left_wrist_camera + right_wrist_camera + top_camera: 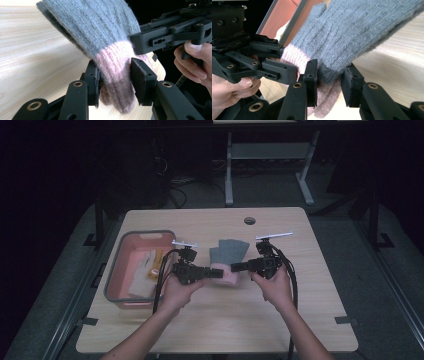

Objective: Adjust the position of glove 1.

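The glove (227, 265) hangs between the two tools, just above the desk (220, 325) at its middle. The left tool (216, 273) grips the pink cuff from the left, the right tool (236, 267) from the right, so both are equally near, each clamped on the knit. Its long axis runs away from the person, cuff nearest, grey fingers pointing far. It is soft, ribbed wool, grey with a pink cuff. Left of it stands a pink tub (116, 270) holding more gloves (145, 270).
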Demonstrator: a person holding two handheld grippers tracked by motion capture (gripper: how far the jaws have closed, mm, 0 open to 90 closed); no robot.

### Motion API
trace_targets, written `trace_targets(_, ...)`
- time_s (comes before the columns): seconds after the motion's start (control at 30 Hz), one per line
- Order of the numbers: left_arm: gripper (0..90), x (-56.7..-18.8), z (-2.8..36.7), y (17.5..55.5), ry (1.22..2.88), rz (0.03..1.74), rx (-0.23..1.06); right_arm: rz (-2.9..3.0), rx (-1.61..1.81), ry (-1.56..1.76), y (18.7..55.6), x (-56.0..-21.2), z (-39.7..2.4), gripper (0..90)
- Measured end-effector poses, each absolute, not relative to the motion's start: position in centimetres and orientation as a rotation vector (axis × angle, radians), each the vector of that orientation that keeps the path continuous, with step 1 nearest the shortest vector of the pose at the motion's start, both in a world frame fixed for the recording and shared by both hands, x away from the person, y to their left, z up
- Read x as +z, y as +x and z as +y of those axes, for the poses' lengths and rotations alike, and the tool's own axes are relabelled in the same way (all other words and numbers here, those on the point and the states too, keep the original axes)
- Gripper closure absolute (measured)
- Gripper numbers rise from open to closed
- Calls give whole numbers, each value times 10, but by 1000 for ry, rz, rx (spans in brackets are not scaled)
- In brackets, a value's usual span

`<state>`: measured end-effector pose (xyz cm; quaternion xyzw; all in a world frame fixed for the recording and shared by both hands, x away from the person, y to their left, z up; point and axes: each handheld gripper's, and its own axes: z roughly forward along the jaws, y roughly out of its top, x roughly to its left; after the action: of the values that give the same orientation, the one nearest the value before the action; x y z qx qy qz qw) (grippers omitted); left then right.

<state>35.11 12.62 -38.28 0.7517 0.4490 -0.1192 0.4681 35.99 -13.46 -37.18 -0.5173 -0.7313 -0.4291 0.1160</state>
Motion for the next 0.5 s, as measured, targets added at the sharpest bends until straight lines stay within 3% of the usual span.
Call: trace_targets(0.5,608,-373,146,349,1831,1095,-263,-2157,-1255,-1485,364,-363,-116,680)
